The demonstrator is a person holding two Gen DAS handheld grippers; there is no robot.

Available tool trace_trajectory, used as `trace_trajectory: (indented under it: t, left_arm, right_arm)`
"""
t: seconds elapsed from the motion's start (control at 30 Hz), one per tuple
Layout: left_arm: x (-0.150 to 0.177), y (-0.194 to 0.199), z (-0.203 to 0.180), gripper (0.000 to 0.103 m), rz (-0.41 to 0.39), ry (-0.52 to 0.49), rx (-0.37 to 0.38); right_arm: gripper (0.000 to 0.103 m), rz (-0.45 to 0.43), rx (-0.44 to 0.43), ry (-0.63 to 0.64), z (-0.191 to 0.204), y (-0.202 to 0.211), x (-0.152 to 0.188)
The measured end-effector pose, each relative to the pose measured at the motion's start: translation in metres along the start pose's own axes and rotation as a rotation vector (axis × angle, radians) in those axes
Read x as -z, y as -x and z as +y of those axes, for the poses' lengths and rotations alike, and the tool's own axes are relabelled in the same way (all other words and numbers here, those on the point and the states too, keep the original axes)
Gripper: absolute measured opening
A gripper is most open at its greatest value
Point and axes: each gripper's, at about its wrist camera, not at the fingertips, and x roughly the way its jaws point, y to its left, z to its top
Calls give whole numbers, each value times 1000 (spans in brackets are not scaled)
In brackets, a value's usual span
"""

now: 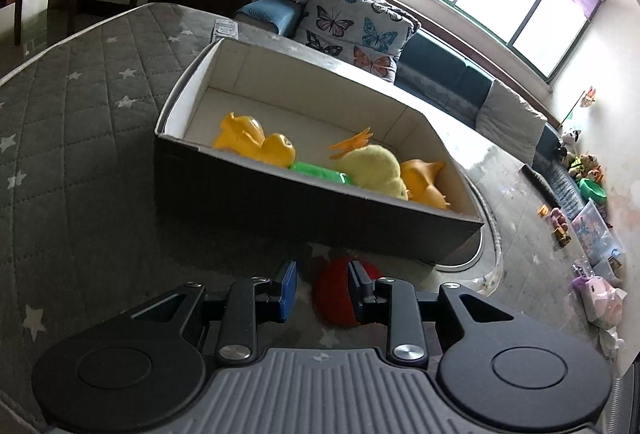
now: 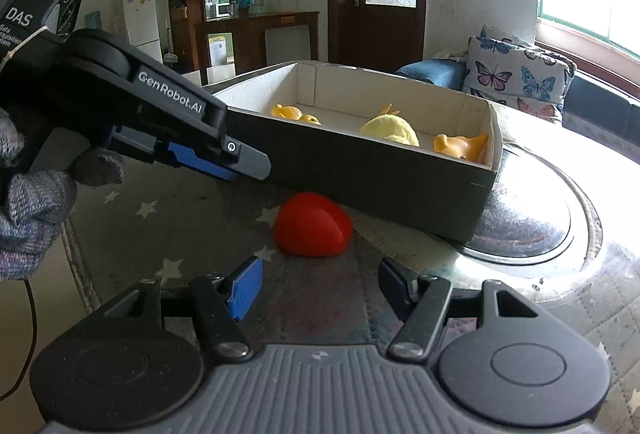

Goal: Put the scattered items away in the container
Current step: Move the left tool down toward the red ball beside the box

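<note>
Both grippers are open: the left gripper [image 1: 322, 290] straddles the red toy [image 2: 312, 230] on the star-patterned mat [image 1: 80, 153], the right gripper [image 2: 320, 288] just short. Behind, the box [image 2: 380, 177] holds yellow ducks [image 1: 256, 143] and a plush chick [image 2: 390, 129].

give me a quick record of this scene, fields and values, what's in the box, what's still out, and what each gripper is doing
surface: grey quilted star-print cover
container: open dark cardboard box with pale lining
in box: two orange plastic toys, green plastic piece, yellow plush toy
still out: red rounded soft toy, on the cover just in front of the box
left gripper: open, red toy partly between its fingers, not gripped
right gripper: open, holding nothing, short of the red toy
</note>
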Motion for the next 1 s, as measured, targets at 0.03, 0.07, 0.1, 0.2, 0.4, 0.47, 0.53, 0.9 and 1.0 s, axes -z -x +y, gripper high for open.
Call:
trace_trajectory:
  t: [0.03,0.07,0.1,0.2,0.4,0.47,0.53,0.9,1.0]
  left_arm:
    - [1,-1,0,31,3,-1,-2]
    - [2,-1,-1,31,6,-1,-3]
    - [3,-1,-1,31,9,-2,-5]
    - [7,-2,-3,31,15,-9,-12]
    - [11,-1,-3,31,21,-7,-15]
    - [12,0,-1,31,22,-4,-18]
    - [12,1,0,31,22,0,-18]
    - [6,-4,1,31,32,10,9]
    - [4,-9,1,31,43,15,19]
  right_arm:
    - [66,0,-1,-2,0,0,1]
    - [66,0,-1,-5,1,0,1]
    - [66,0,-1,-6,2,0,1]
    - [67,-1,2,-8,4,0,2]
    - [71,-9,15,-10,9,3,2]
    - [71,-10,19,-14,10,4,2]
    - [71,-13,24,-20,11,4,2]
    - [71,-14,30,-36,12,-7,-7]
    - [71,-5,25,-41,11,-13,-8]
